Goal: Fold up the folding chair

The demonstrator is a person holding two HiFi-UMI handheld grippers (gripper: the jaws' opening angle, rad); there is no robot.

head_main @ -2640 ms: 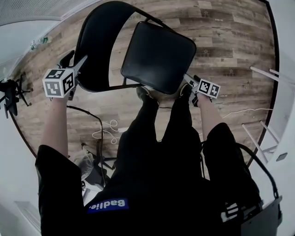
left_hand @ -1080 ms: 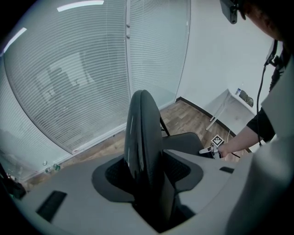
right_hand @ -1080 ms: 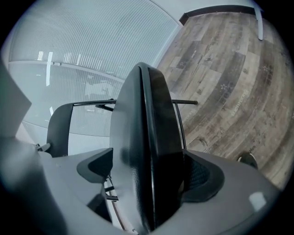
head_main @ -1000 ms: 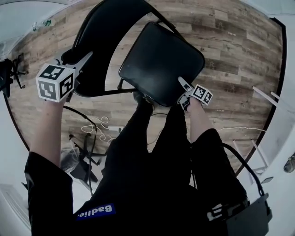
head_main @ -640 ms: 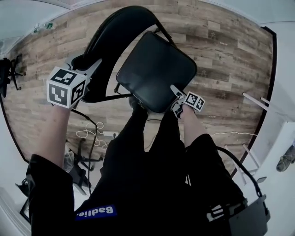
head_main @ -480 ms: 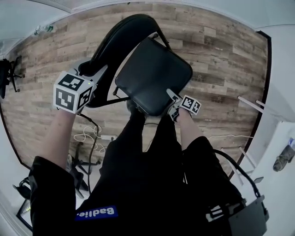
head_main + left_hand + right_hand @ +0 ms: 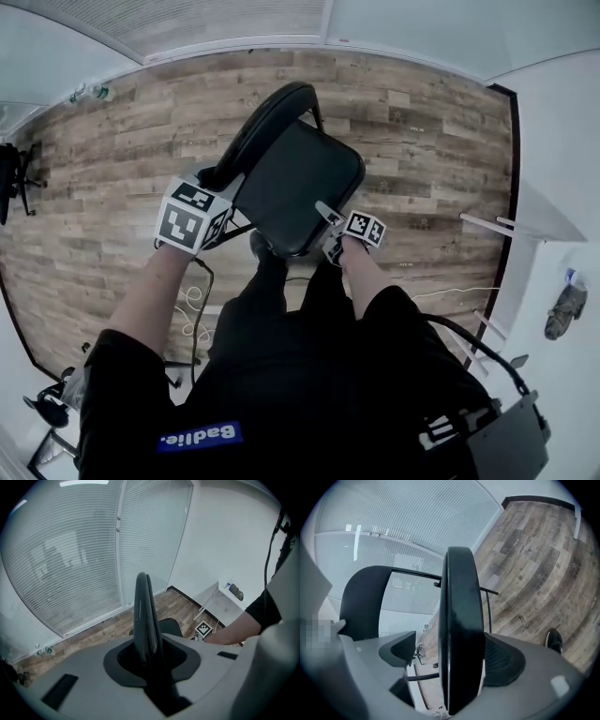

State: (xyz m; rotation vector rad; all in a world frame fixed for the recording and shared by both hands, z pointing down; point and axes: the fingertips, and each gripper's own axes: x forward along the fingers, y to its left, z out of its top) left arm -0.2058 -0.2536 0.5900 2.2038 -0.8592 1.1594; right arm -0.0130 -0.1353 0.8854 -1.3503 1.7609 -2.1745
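Observation:
The black folding chair stands on the wood floor in front of me in the head view, its seat (image 7: 292, 185) tipped up towards the curved backrest (image 7: 267, 120). My left gripper (image 7: 223, 180) holds the backrest's top edge; in the left gripper view the thin backrest (image 7: 143, 613) stands between the closing jaws of the left gripper (image 7: 149, 660), pads against it. My right gripper (image 7: 328, 216) is at the seat's front edge. In the right gripper view the seat (image 7: 459, 616) stands on edge inside the right gripper (image 7: 451, 645): one pad touches it, the other stands apart.
A person's legs and a shoe (image 7: 554, 640) are close behind the chair. White rack legs (image 7: 487, 225) stand at the right, cables (image 7: 192, 300) lie on the floor at the left, and window blinds (image 7: 70, 559) line the far wall.
Both grippers have risen and drawn closer together. The seat has swung up towards the backrest, so the chair looks narrower. The left gripper has moved rightward with the backrest.

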